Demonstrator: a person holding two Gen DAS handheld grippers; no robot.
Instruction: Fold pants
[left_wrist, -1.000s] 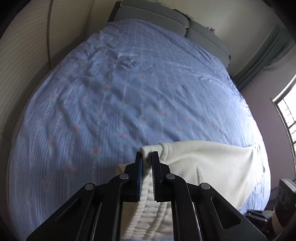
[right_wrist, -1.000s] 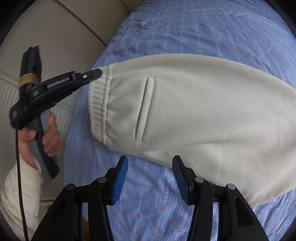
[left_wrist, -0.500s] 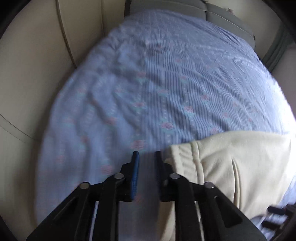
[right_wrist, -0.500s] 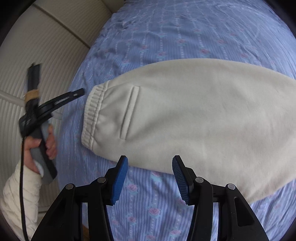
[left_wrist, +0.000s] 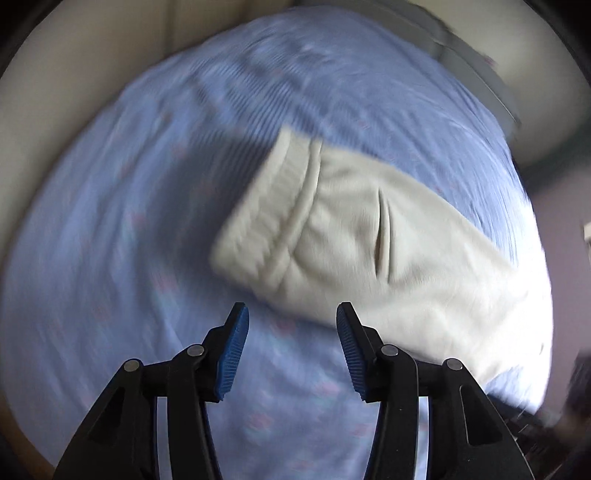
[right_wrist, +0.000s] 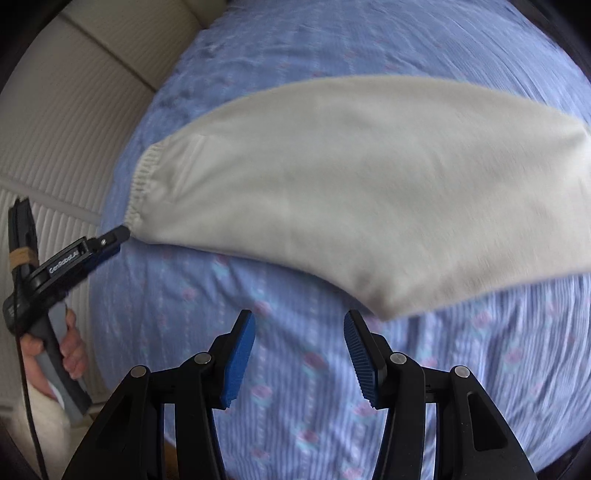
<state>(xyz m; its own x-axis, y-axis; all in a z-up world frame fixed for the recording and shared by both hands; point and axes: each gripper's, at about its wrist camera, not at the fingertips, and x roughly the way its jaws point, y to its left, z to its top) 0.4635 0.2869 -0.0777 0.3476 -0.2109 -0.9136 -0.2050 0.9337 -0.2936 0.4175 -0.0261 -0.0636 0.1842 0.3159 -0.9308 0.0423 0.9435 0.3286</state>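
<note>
Cream pants (left_wrist: 369, 240) lie flat on the blue flowered bed sheet (left_wrist: 122, 266), ribbed waistband (left_wrist: 266, 221) to the left and a slit pocket (left_wrist: 382, 236) facing up. My left gripper (left_wrist: 291, 317) hovers at the near edge of the waistband end. Its jaws are opening and only sheet shows between them. In the right wrist view the pants (right_wrist: 351, 184) stretch across the bed, and the left gripper (right_wrist: 118, 236) sits at the waistband's near corner. My right gripper (right_wrist: 299, 325) stands open over the sheet, just short of the pants' near edge.
The sheet (right_wrist: 258, 369) covers the whole bed. A ribbed beige wall panel (right_wrist: 66, 122) runs along the left side of the bed. Grey cushions (left_wrist: 461, 55) sit at the head. A hand (right_wrist: 70, 354) in a cream sleeve holds the left gripper's handle.
My left gripper let go of the waistband, opened and drew back to its near corner. The pants now lie flat. My right gripper slid along the near edge, still open.
</note>
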